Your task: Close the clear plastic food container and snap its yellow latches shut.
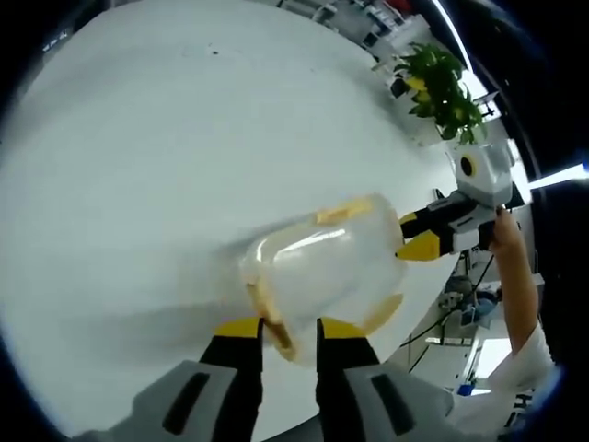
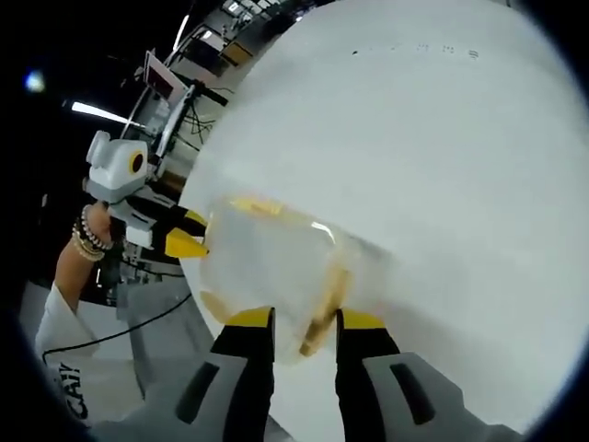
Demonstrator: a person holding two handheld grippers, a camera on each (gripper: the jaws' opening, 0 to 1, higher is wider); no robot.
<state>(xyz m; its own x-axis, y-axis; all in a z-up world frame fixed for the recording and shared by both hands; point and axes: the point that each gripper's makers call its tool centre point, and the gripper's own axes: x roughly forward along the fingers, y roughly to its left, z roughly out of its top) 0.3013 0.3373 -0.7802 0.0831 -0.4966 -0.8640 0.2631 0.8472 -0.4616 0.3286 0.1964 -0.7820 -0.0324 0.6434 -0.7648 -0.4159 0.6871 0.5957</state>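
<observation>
The clear plastic container (image 1: 322, 267) is held over the white table (image 1: 166, 138) between both grippers, one at each end. My left gripper (image 1: 296, 327) is shut on its near end, with a yellow latch (image 1: 274, 324) between the yellow-tipped jaws. My right gripper (image 1: 419, 235) grips the far end. In the right gripper view the container (image 2: 276, 262) looks blurred. There my right gripper (image 2: 306, 319) is shut on a yellow latch (image 2: 324, 308), and the left gripper (image 2: 189, 232) meets the opposite end. More yellow latches (image 1: 342, 212) lie along the sides.
A potted green plant (image 1: 442, 87) stands at the table's far edge. A person's forearm (image 1: 515, 276) reaches in behind the right gripper. A wrist with bead bracelets (image 2: 85, 238) is behind the left one. Cables and equipment (image 2: 175, 83) lie beyond the table edge.
</observation>
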